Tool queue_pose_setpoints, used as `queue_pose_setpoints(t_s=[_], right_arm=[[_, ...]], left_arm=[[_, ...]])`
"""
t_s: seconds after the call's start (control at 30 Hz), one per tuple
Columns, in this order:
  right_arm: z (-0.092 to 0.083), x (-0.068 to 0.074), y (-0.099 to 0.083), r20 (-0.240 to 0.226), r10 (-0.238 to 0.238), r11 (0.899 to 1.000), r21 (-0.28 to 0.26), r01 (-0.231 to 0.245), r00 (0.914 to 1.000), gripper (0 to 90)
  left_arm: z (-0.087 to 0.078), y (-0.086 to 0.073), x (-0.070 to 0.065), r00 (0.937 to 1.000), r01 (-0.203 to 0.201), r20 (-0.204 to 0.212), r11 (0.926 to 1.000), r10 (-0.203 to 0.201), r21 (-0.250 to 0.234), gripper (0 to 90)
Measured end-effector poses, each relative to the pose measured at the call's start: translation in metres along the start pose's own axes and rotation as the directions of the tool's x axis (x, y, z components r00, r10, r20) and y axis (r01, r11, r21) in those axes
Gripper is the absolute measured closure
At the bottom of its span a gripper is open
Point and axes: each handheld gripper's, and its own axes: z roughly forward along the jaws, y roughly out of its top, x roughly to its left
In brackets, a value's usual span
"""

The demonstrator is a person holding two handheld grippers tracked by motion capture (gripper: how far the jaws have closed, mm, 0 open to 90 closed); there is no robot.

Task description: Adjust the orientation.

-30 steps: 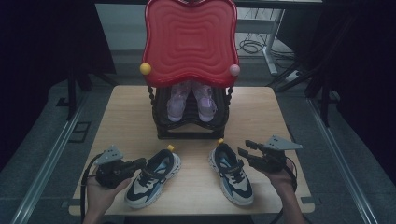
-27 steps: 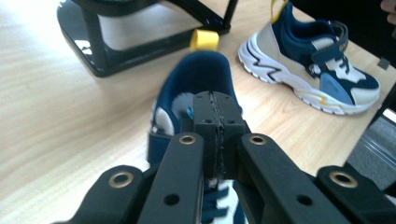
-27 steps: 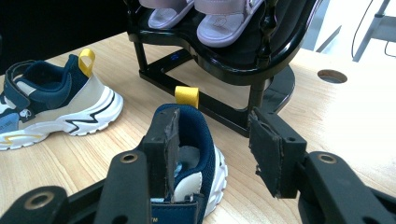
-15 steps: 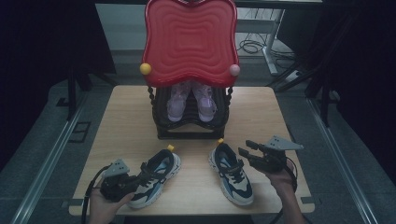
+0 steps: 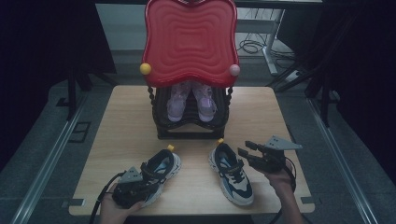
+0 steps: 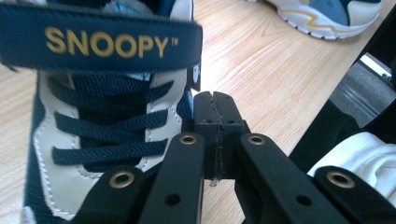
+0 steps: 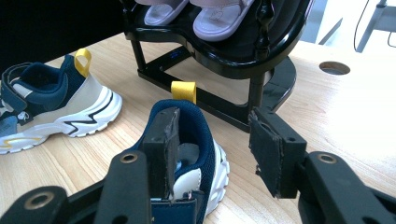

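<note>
Looking from left to right along the pale wooden surface (image 5: 121, 121), the left gripper (image 6: 215, 109) sits with jaws pressed together on nothing, just right of the navy-and-cream strapped sneaker (image 6: 93, 116) and its laces. The matching navy sneaker (image 7: 189, 140) points heel-first at the black rack (image 7: 224, 51); the right gripper (image 7: 215, 149), jaws open, straddles its heel collar, one pad inside.

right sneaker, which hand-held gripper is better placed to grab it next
Right. The right hand-held gripper is open, with one pad inside the right sneaker's heel collar and the other outside. The left hand-held gripper is shut beside the left sneaker, across the table.
</note>
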Motion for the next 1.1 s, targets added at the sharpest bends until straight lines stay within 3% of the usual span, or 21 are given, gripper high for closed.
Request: queue_pose_setpoints(t_s=[0.43,0.67,1.1], right_arm=[[0.002,0.000,-0.001,-0.003,0.005,1.000,0.000,-0.005,1.0000,52.7],[0.001,-0.002,-0.002,-0.002,0.013,1.000,-0.001,-0.013,0.9999,52.7],[0.001,-0.003,-0.003,0.002,0.016,1.000,0.003,-0.016,0.9999,52.5]], left_arm=[[0.002,-0.010,-0.003,0.9996,-0.006,-0.028,0.9990,0.007,0.045,90.0],[-0.010,-0.016,0.011,0.9965,0.033,-0.078,0.9988,-0.030,0.035,90.0],[-0.018,-0.019,0.029,0.9930,0.073,-0.094,0.9971,-0.071,0.018,90.0]])
